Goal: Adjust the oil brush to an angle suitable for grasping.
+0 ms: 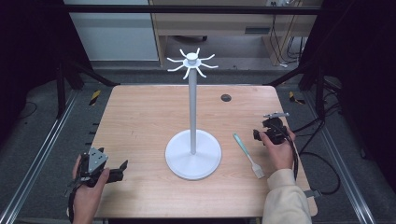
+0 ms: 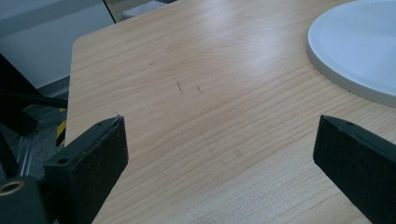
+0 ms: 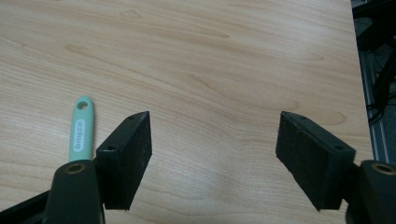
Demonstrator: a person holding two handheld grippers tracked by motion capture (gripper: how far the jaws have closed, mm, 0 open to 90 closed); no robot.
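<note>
Bench (image 1: 140, 116) of pale wood carries a white round-based hook stand (image 1: 193, 140); a mint-handled pastry brush (image 1: 247, 155) lies between it and the right gripper (image 1: 261, 135).

Left gripper (image 2: 219, 154) spread over bare wood, the stand's base beside it.

Right gripper spread, brush handle left of it, untouched.

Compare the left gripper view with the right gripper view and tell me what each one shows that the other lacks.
Left gripper view alone: the curved edge of the white stand base, the table's corner and the floor beyond it. Right gripper view alone: the green handle of the brush, with a hanging hole, lying beside that claw's jaw. Both: the wooden table and a pair of black jaws standing apart with nothing between them, on the left claw and the right claw.
</note>
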